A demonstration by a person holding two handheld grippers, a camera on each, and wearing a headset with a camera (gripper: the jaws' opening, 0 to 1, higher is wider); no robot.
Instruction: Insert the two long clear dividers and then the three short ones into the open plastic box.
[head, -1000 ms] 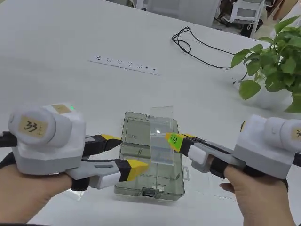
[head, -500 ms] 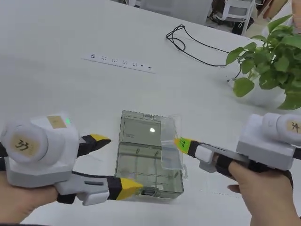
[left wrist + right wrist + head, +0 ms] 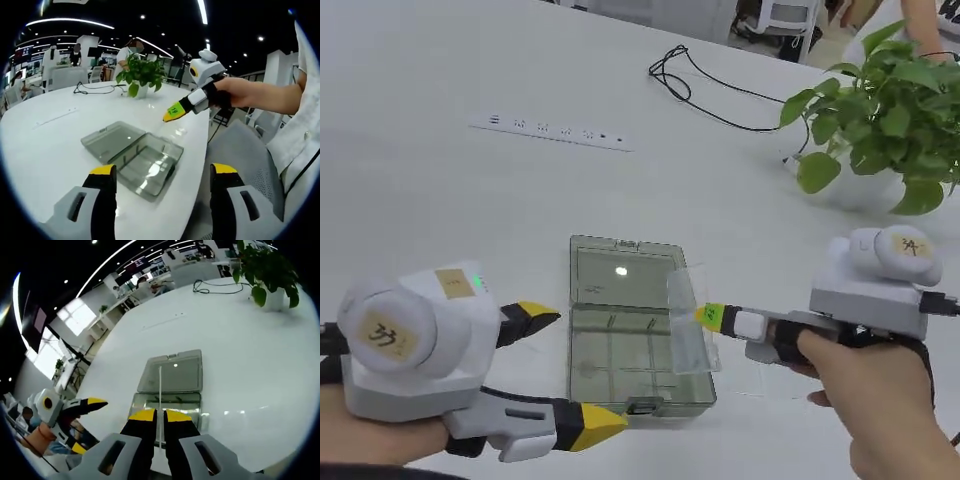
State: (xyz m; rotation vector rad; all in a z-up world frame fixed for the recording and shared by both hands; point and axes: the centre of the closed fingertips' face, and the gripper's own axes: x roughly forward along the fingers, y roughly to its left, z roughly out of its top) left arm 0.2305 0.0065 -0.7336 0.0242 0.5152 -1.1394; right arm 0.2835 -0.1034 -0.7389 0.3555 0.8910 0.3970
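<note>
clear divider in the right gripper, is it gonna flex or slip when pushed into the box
Probably stiff: the clear divider shows as a straight edge with no sag beyond the right gripper. Likely light, held by one end. Its glossy surface may slip if it snags the plastic box.

White table (image 3: 410, 100) with power strip (image 3: 552, 132), black cable (image 3: 705, 90), potted plant (image 3: 875, 110); ceiling strip lights (image 3: 75, 22).

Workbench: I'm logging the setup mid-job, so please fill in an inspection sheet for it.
Surface: white table, glossy.
Job's things: open plastic box, lid lying flat behind the base; one clear divider upright at the base's right side.
Clutter: power strip; potted plant.
Grippers: left gripper open beside the box; right gripper shut on the divider.
Cables: black cable looped near the plant.
Surroundings: office chairs beyond the table.
</note>
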